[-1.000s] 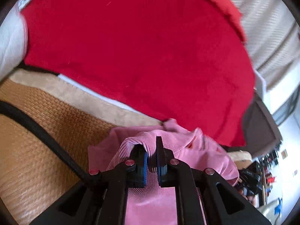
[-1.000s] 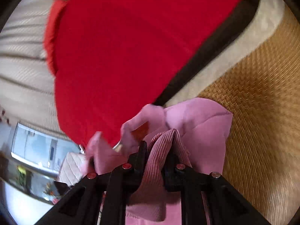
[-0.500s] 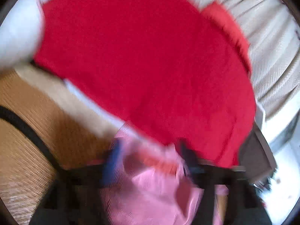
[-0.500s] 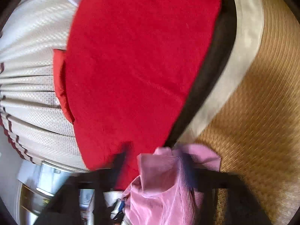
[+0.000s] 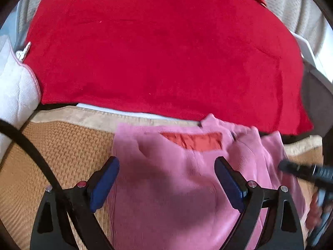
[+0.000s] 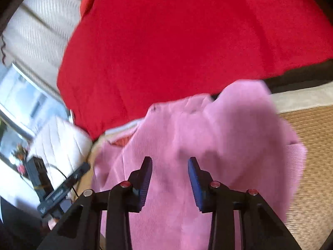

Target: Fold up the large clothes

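Observation:
A pink ribbed garment [image 5: 177, 179] lies on a woven straw mat [image 5: 62, 145], with a red label at its collar [image 5: 193, 140]. My left gripper [image 5: 166, 166] is open wide above it, holding nothing. In the right wrist view the same pink garment [image 6: 208, 137] lies bunched, with a ribbed cuff at the right [image 6: 295, 156]. My right gripper [image 6: 169, 166] is open just over the cloth, empty. The right gripper's dark tip [image 5: 301, 169] shows at the right of the left wrist view.
A large red blanket [image 5: 162, 48] covers the area behind the mat, also in the right wrist view [image 6: 187, 41]. A white quilted pillow [image 5: 14, 91] lies at the left. Pale curtains [image 6: 39, 27] hang behind. A black cable [image 5: 31, 152] crosses the mat.
Both grippers were shut on folds of the pink garment a second ago. They have opened and let it go, and it now lies spread on the mat.

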A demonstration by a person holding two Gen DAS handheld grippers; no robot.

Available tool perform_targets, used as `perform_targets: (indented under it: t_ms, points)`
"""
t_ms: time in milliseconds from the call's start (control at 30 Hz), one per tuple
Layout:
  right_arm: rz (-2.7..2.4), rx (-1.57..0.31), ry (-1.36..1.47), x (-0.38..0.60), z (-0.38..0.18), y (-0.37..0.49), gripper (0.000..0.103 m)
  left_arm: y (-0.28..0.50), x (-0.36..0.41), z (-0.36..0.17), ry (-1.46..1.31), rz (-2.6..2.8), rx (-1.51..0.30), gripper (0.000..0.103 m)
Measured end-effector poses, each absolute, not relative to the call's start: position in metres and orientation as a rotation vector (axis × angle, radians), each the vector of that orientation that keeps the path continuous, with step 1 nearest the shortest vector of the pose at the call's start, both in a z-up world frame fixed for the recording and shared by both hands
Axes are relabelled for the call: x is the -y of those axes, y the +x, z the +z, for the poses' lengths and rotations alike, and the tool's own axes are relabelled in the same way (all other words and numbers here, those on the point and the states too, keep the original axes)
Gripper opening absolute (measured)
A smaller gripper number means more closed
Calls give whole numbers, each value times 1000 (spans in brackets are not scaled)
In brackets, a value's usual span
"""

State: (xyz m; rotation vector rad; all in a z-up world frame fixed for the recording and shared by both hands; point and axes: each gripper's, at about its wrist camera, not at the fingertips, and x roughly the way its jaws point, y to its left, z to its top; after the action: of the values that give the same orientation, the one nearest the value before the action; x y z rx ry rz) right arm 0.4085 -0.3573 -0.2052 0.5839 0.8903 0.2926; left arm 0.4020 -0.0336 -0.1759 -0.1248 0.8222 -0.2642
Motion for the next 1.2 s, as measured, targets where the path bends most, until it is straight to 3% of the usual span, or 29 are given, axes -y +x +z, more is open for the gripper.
perform_targets:
  t_ms: [267, 300, 333, 400, 500, 533, 633, 800, 833, 867, 933, 1067, 1200]
  points:
    - [229, -975, 665, 355, -256, 436, 37, 463, 29, -206, -229, -282, -959, 90]
    - [237, -968, 672, 356, -255, 437, 37, 466, 31, -210, -219, -274, -977, 84]
    - [242, -966, 673, 356, -254, 437, 37, 467, 33, -213, -219, -274, -984, 68]
    - [246, -961, 683, 361, -258, 436, 37, 470, 38, -218, -188, -264, -1009, 45]
    - [251, -927, 715, 369, -256, 430, 37, 473, 36, -223, -183, -252, -1007, 26]
    - [248, -914, 719, 371, -255, 429, 37, 473, 33, -222, -203, -252, -994, 14]
    - [222, -875, 720, 379, -248, 419, 37, 467, 24, -205, -256, -270, -915, 10]
    - [204, -873, 721, 384, -251, 414, 37, 456, 11, -175, -311, -283, -766, 12]
    - [201, -871, 713, 385, -251, 412, 37, 456, 9, -174, -311, -275, -756, 20]
    - [195, -869, 703, 384, -250, 411, 37, 459, 8, -175, -304, -261, -764, 45]
    - [174, -850, 689, 382, -246, 410, 39, 461, 4, -180, -306, -208, -797, 75]
    - [94, -788, 654, 390, -238, 406, 39, 461, -4, -181, -367, -162, -848, 75]
    - [1, -811, 658, 403, -245, 407, 39, 443, 15, -169, -238, -168, -858, 75]
